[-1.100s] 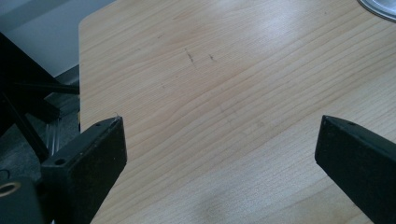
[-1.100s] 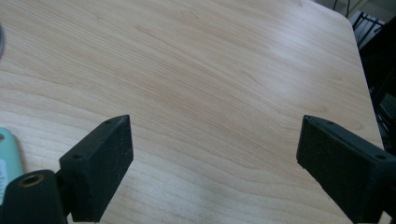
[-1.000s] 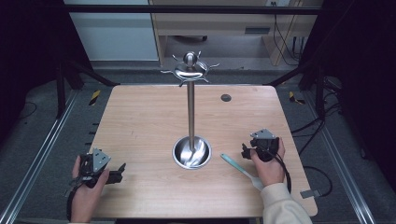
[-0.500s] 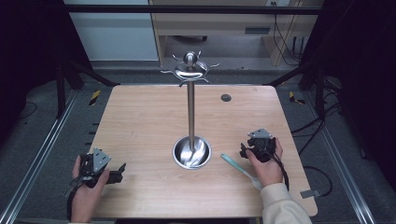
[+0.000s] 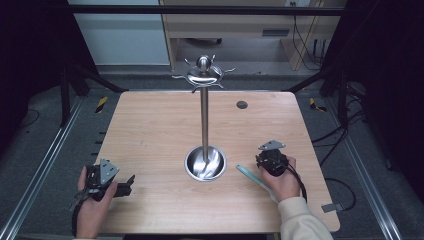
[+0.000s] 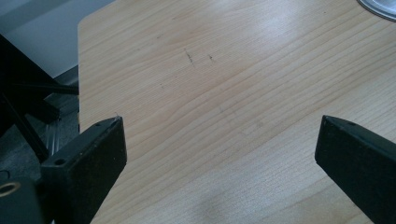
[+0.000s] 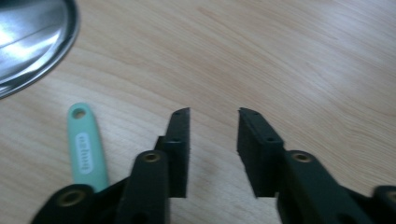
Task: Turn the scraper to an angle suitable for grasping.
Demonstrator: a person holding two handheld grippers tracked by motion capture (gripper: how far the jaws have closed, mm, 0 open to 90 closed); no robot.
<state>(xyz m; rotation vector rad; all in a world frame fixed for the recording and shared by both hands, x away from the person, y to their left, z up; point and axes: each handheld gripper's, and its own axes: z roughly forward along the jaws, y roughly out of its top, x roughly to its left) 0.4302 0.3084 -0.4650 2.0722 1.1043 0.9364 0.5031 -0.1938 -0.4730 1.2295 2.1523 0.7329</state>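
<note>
A steel stand [image 5: 204,117] with a round dish base [image 5: 205,164] and hooked arms at its top rises from the middle of the wooden table [image 5: 160,130]. A mint-green handle [image 5: 248,176] lies flat just right of the base, its far end running under the person's right hand. My right gripper [image 5: 264,159] hovers beside that handle [image 7: 86,149]; its jaws stand a little apart with nothing between them [image 7: 215,112]. My left gripper [image 5: 129,186] rests at the table's near left, jaws spread wide over bare wood [image 6: 222,120].
A small dark round plug [image 5: 242,104] sits in the table near its far right. The stand's base edge shows at the top of both gripper views [image 7: 28,37] [image 6: 380,7]. Dark frame posts and floor rails flank the table.
The right gripper has drifted slightly left, toward the stand's base. The left gripper has stayed where it was.
</note>
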